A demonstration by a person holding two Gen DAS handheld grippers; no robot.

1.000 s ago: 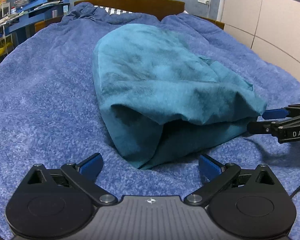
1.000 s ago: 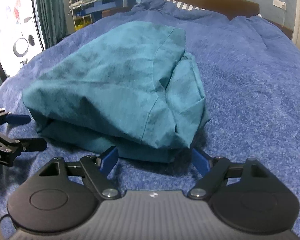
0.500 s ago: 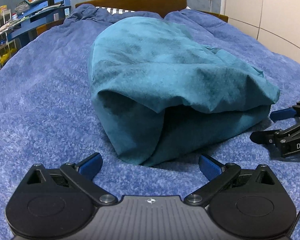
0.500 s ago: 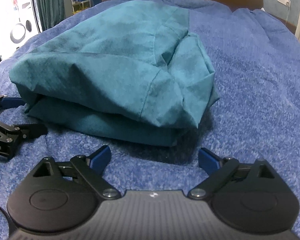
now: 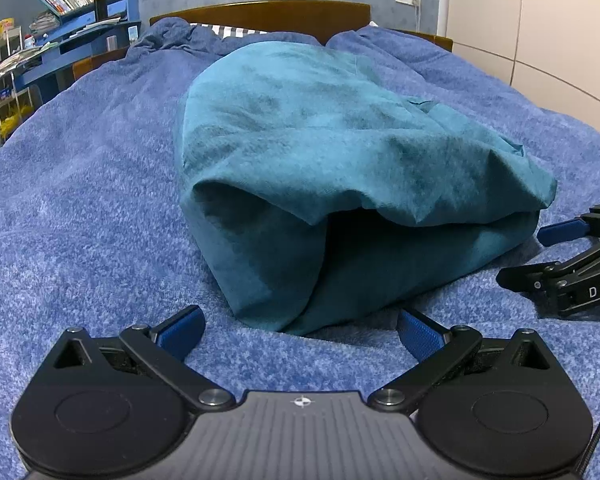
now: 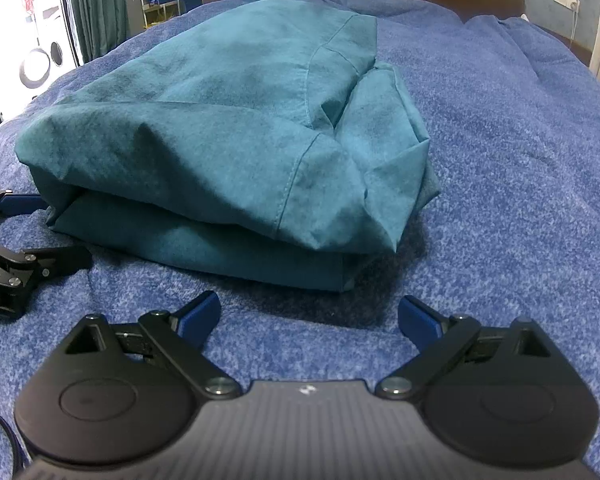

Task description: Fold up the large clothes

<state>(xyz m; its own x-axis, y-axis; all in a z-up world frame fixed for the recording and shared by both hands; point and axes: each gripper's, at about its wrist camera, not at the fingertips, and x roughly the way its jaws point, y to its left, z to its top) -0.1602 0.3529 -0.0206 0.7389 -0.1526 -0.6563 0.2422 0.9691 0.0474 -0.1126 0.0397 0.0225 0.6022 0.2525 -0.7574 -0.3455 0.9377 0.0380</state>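
A teal garment (image 5: 340,168) lies folded in a loose stack on the blue bed cover (image 5: 80,208), its doubled edge facing me. My left gripper (image 5: 300,330) stands open just short of the garment's near left corner, nothing between its fingers. In the right wrist view the same teal garment (image 6: 228,148) fills the middle, and my right gripper (image 6: 310,316) is open before its near right corner, resting low over the blue bed cover (image 6: 520,160). Each gripper appears at the edge of the other's view: the right gripper (image 5: 556,256) and the left gripper (image 6: 28,236), both open.
A wooden headboard (image 5: 268,12) and a rumpled duvet with a striped pillow (image 5: 224,32) close the far end. Blue shelves with books (image 5: 80,8) stand at the back left. White cupboard doors (image 5: 540,32) line the right side. A curtain and washing machine (image 6: 40,60) show beyond the bed.
Both grippers have come lower and nearer to the garment's front edge, which looms larger now. The garment itself has not moved, and both stay open.
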